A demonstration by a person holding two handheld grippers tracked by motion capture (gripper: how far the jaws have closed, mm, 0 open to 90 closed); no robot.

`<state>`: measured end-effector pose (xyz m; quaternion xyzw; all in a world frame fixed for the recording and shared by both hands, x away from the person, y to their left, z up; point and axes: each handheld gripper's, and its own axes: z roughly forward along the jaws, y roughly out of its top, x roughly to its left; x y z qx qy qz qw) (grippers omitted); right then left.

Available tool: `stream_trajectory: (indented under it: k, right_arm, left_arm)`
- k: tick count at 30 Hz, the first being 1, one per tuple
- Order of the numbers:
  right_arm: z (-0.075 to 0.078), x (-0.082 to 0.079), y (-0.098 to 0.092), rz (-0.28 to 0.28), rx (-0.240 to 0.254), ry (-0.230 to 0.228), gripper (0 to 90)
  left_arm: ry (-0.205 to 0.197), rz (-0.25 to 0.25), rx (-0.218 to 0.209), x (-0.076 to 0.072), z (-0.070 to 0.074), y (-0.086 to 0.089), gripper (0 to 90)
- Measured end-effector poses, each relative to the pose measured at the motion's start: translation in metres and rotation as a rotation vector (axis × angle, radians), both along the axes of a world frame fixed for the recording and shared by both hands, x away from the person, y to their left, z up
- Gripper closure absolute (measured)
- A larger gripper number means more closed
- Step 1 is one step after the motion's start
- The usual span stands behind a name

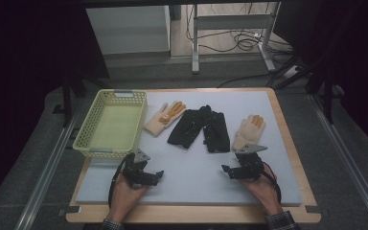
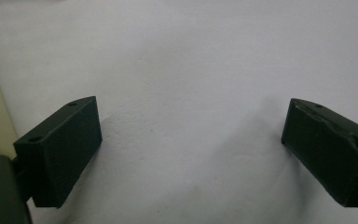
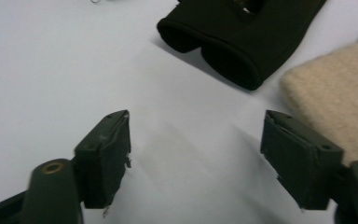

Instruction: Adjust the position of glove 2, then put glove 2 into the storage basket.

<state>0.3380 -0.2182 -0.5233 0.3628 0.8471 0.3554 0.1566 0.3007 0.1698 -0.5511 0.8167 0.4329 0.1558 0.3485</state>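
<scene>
while no writing reads anywhere, one yellow basket point(image 1: 111, 125) sits at ten o'clock on the grey mat point(image 1: 196, 177), then two black gloves point(image 1: 199, 128) at twelve, two cream gloves point(image 1: 249, 130) flanking them; left gripper point(image 1: 154, 176) and right gripper point(image 1: 229, 171) gape empty.

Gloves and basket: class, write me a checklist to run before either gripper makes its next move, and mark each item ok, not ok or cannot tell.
1. Left gripper jaws open, nothing between them: ok.
2. Right gripper jaws open, nothing between them: ok.
3. Yellow basket has room for gloves, nothing lying inside: ok.
4. Right cream glove lies flat near the right gripper, uncovered: ok.
5. Black gloves lie apart from each other: not ok, they touch or overlap at the middle.
6. Left cream glove is free of the basket and black gloves: cannot tell, its edges lie very close to both.
</scene>
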Motion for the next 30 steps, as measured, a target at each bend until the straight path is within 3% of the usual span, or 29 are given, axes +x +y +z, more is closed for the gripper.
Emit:
stream_trajectory:
  k: [17, 25, 30]
  right_arm:
    - [0.019, 0.016, 0.011, -0.022, -0.006, -0.026, 22.7]
    - [0.029, 0.035, 0.015, -0.024, -0.004, -0.031, 33.0]
    - [0.034, 0.062, 0.021, -0.033, -0.020, -0.044, 38.3]
  left_arm:
    - [0.000, 0.000, 0.000, 0.000, 0.000, 0.000, 5.1]
    - [0.000, 0.000, -0.001, 0.000, 0.000, 0.000, 5.1]
    - [0.001, 0.000, -0.001, 0.000, 0.000, 0.000, 5.1]
